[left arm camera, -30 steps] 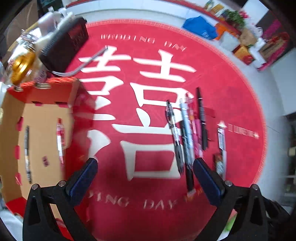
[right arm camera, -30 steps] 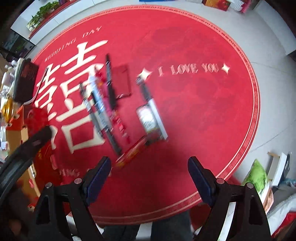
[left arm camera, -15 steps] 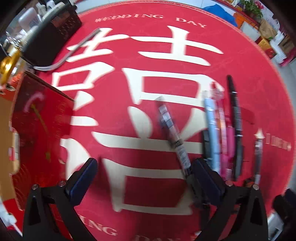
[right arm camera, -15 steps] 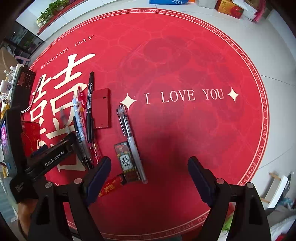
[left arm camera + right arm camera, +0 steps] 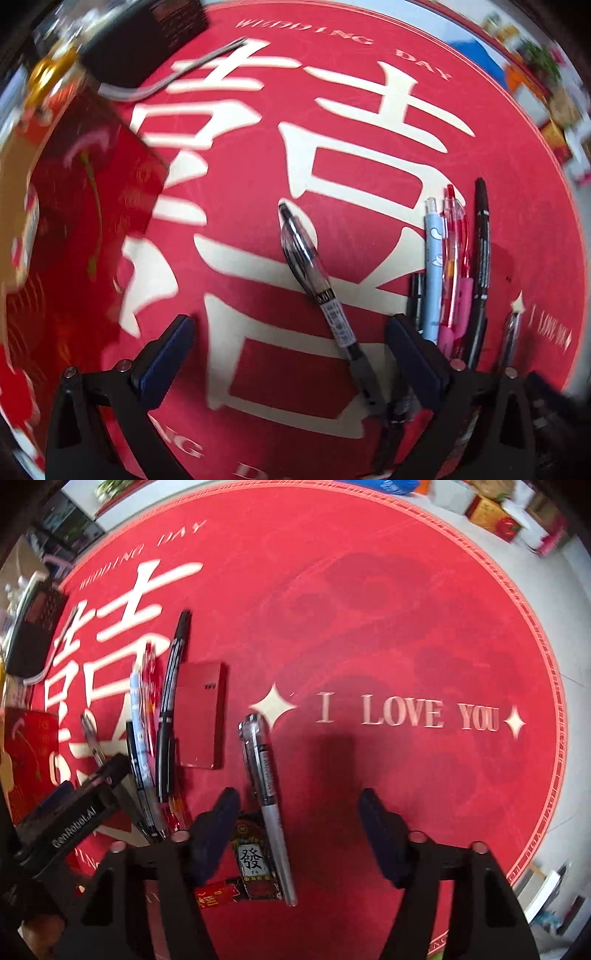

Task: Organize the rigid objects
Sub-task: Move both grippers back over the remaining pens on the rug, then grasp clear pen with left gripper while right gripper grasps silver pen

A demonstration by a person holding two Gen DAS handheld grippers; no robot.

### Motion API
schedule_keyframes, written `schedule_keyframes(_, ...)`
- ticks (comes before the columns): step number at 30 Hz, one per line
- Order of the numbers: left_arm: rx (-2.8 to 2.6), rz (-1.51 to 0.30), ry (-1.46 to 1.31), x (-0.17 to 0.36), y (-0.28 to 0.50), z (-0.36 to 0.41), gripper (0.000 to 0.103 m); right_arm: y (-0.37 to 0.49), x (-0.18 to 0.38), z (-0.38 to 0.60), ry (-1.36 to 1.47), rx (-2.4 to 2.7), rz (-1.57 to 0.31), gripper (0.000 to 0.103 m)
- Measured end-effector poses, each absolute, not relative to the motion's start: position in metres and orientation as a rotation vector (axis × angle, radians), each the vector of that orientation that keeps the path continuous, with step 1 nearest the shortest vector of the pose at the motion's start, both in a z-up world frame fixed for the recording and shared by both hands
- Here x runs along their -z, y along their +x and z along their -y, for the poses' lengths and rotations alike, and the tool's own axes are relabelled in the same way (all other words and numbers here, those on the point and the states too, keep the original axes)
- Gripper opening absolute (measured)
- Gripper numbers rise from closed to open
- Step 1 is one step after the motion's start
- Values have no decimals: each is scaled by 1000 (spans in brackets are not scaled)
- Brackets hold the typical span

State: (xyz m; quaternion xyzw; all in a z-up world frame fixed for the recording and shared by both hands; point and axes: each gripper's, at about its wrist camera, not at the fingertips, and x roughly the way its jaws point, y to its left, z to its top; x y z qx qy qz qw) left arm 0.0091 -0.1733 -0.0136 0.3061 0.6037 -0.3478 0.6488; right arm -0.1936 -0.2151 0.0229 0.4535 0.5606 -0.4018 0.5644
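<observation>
On a round red mat, a black gel pen (image 5: 317,288) lies alone between my left gripper's open fingers (image 5: 291,354), low over it. Right of it lie a light-blue pen (image 5: 433,273), a red-pink pen (image 5: 456,266) and a black marker (image 5: 482,258). In the right wrist view the same bundle of pens (image 5: 155,716) lies left, beside a red flat case (image 5: 201,712). A silver-black pen (image 5: 267,794) and a small mahjong-print pack (image 5: 253,860) lie by my open, empty right gripper (image 5: 299,834). The left gripper body (image 5: 74,819) shows at left.
A red cardboard box (image 5: 77,236) stands at the left, its inside blurred. A black device with a cable (image 5: 147,37) sits at the mat's far left edge. Boxes and clutter (image 5: 506,513) line the floor beyond the mat.
My left gripper has swung from the red box toward the pens and come low over the black gel pen. The right gripper has moved closer to the silver-black pen.
</observation>
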Motion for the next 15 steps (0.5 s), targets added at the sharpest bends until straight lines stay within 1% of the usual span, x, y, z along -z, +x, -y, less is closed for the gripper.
schedule_keyframes(1, 771, -1383, 671, 13, 10, 172, 103, -191, -21, 214, 1060, 938, -1326, 60)
schedule_keyframes(4, 731, -1390, 635, 13, 10, 171, 103, -181, -22, 211, 1001, 934, -1362, 59)
schedule_keyframes(6, 705, -1382, 603, 9, 6, 165, 103, -174, -21, 207, 947, 931, -1396, 56)
schedule_keyframes(7, 692, -1383, 592, 7, 3, 163, 103, -169, -23, 204, 927, 919, -1396, 48)
schedule_keyframes(8, 686, -1384, 589, 6, 1, 163, 103, -164, -24, 202, 912, 904, -1402, 42)
schedule_keyframes(10, 700, -1383, 602, 2, -10, 155, 103, -157, -25, 198, 900, 881, -1419, 13)
schedule_keyframes(12, 776, -1351, 650, -1, -14, 159, 101, -155, -25, 197, 914, 879, -1424, 12)
schedule_keyframes(13, 820, -1328, 674, 0, -17, 173, 97, -156, -25, 196, 933, 877, -1418, 12)
schedule_keyframes(14, 874, -1296, 703, -3, -23, 175, 94, -156, -25, 195, 942, 878, -1417, 12)
schedule_keyframes(15, 935, -1264, 734, -7, -29, 176, 89, -158, -25, 194, 947, 880, -1416, 12)
